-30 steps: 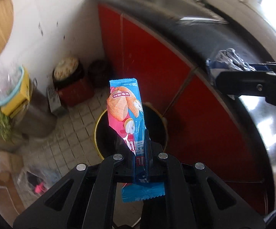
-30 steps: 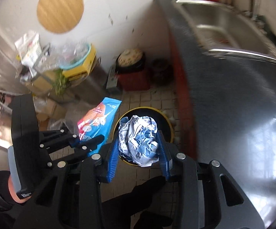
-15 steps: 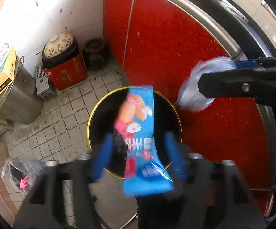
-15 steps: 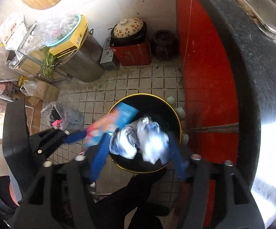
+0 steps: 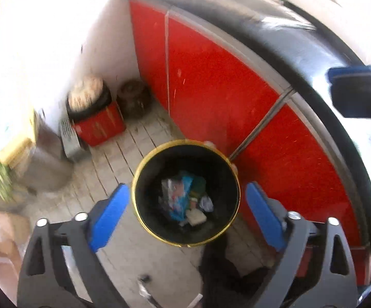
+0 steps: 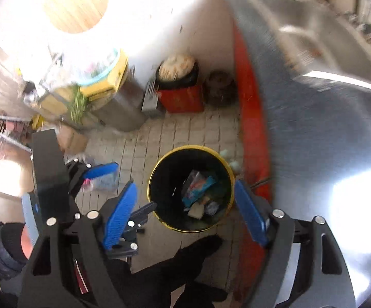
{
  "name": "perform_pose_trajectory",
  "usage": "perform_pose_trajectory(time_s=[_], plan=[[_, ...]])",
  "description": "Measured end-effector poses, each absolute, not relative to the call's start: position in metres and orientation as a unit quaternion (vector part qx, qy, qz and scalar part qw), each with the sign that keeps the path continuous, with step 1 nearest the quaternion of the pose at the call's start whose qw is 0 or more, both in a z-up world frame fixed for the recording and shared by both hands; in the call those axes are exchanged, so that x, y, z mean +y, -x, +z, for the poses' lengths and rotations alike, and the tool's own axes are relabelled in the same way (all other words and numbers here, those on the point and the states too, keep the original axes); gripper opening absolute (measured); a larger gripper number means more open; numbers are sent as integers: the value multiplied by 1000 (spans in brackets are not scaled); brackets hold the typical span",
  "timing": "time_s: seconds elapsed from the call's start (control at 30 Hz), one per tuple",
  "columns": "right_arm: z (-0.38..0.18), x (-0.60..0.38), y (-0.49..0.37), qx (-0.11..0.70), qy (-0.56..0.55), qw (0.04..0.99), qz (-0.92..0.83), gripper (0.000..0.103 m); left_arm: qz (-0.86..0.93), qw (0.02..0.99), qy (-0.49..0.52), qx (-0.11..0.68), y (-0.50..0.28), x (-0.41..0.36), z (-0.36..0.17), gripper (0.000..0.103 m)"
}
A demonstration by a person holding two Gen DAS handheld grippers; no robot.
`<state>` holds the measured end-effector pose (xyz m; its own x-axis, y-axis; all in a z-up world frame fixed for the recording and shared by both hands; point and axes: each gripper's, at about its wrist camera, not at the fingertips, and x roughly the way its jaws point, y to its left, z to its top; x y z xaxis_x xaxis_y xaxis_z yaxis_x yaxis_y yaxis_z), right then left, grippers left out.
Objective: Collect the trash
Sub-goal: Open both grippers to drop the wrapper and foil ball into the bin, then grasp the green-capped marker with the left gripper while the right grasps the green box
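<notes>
A black bin with a yellow rim (image 5: 134,200) stands on the tiled floor by the red cabinet. Inside it lie the blue and pink snack wrapper (image 5: 183,197) and a crumpled silvery wrapper (image 5: 166,188) among other scraps. My left gripper (image 5: 186,206) hangs above the bin, its jaws opening wide with nothing between the blue pads. My right gripper (image 6: 185,213) hovers over the same bin rim (image 6: 150,187), jaws also opening and empty. The snack wrapper (image 6: 198,187) shows at the bottom of the bin there too.
Red cabinet doors (image 5: 211,89) under a dark counter (image 5: 301,51) run along the right, with a steel sink (image 6: 313,38). A red box with a pot (image 5: 98,125), a dark jar (image 5: 134,97) and a metal drum (image 6: 124,110) crowd the far corner. A person's dark shoe (image 6: 193,251) is near the bin.
Both grippers went from shut to wide open. The snack wrapper left the left gripper and the crumpled wrapper left the right; both now lie in the bin.
</notes>
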<state>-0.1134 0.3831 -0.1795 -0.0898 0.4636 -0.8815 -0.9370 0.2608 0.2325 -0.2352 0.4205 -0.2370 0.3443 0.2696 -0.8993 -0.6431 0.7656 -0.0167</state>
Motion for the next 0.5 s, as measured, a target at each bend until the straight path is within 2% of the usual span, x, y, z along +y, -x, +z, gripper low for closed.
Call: perform_pose_trajectory(time_s=[0.2,0.5], plan=[[-98,249,61,448,183,743,462,86,217,845,87,481,166,360,-166,95],[-48,6,21,431,98,867,231,87,12,889,23,458,28,198,-114,95]])
